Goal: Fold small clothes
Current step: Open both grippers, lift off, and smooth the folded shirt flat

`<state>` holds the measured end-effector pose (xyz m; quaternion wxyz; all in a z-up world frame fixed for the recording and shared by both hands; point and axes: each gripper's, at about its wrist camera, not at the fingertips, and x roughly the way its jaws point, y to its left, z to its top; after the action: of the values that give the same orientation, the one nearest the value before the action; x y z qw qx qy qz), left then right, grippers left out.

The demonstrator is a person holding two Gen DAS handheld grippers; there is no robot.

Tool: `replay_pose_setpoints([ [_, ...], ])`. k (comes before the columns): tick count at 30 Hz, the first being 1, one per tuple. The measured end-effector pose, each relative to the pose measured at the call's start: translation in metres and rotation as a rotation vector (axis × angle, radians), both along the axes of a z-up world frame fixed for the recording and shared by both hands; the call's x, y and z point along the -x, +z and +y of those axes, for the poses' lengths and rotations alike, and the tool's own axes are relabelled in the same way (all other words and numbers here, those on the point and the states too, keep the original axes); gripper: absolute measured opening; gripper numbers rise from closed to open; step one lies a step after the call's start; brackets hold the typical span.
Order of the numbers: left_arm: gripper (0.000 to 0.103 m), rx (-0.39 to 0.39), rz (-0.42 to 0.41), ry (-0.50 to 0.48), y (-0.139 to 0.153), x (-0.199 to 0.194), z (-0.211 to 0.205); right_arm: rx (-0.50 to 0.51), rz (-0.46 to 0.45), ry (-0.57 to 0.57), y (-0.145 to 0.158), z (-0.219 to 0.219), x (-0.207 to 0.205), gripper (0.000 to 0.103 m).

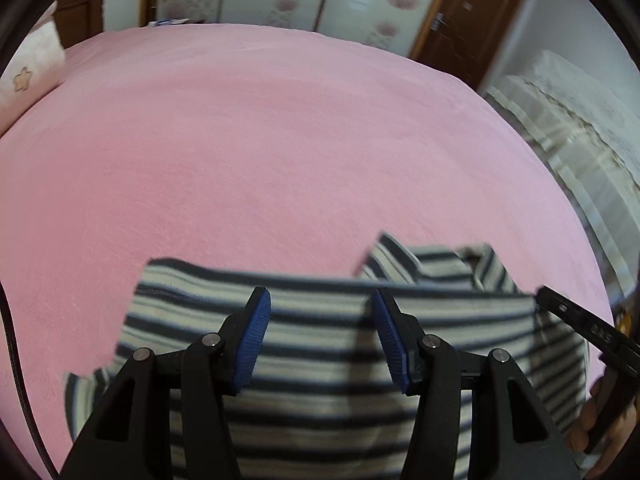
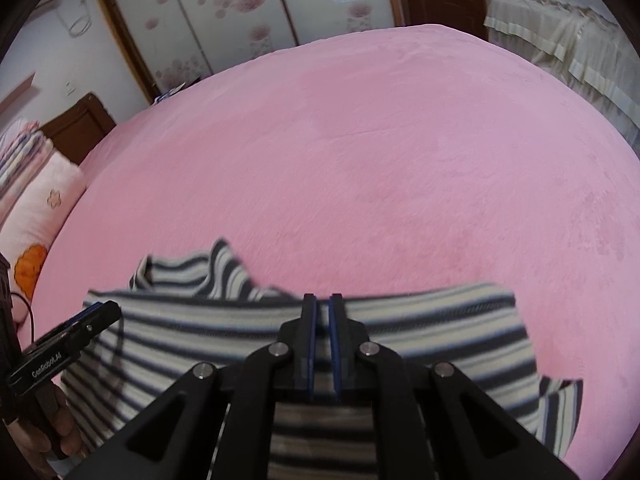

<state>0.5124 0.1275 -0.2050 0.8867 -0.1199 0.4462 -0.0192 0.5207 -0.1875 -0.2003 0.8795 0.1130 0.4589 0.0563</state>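
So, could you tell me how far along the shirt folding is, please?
Early. Done: the striped shirt lies on the pink bed cover. In hand: the right gripper looks shut on its far edge, while the left gripper is open above it. Left: its sleeves are spread, so the folding itself remains.

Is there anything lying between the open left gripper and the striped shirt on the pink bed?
Nothing visible. The left gripper hangs open directly over the striped shirt, only air between them. The right gripper looks nearly closed over the same shirt, on the pink bed.
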Motion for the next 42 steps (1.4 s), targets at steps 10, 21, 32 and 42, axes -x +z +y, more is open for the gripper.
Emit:
replay_pose_setpoints([
  [10, 0.052, -0.121, 0.017, -0.022, 0.013, 0.016, 0.018, -0.02, -0.027, 0.043, 0.03, -0.029, 0.024, 0.006],
  [21, 0.072, -0.16, 0.046, -0.045, 0.053, 0.076, 0.022, -0.014, -0.024, 0.112, 0.069, -0.037, 0.089, 0.006],
  [32, 0.077, -0.214, -0.002, -0.113, 0.074, 0.192, -0.006, -0.007, -0.075, 0.202, 0.093, -0.017, 0.204, 0.006],
  [42, 0.077, -0.252, 0.038, 0.122, 0.017, 0.246, 0.012, -0.019, 0.022, 0.124, 0.022, -0.021, 0.244, 0.006],
])
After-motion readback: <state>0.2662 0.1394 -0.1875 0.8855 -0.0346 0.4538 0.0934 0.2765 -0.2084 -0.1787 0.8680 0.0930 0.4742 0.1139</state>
